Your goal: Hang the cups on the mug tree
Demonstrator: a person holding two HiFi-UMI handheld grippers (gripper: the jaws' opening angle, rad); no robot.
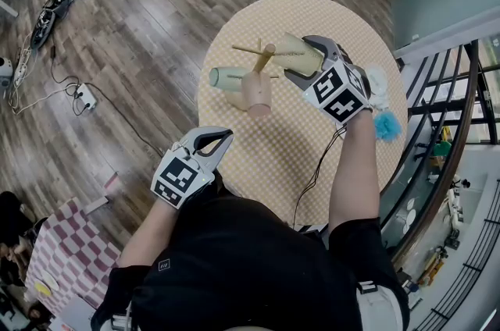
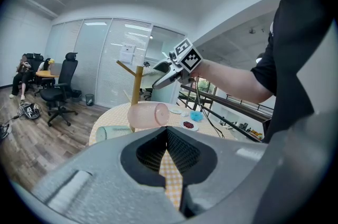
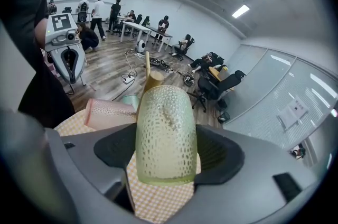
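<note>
There are three cups: a yellow-green cup, a pink cup and a pale green cup. There is one wooden mug tree and one round tabletop.

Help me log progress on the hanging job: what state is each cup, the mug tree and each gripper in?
wooden mug tree: upright on the table.
dimpled yellow-green plastic cup: clamped in the right gripper, near the tree's top.
pink plastic cup: on its side against the trunk, seemingly hung.
pale green cup: on its side, low beside the tree.
right gripper: shut on the cup.
left gripper: shut, empty.
</note>
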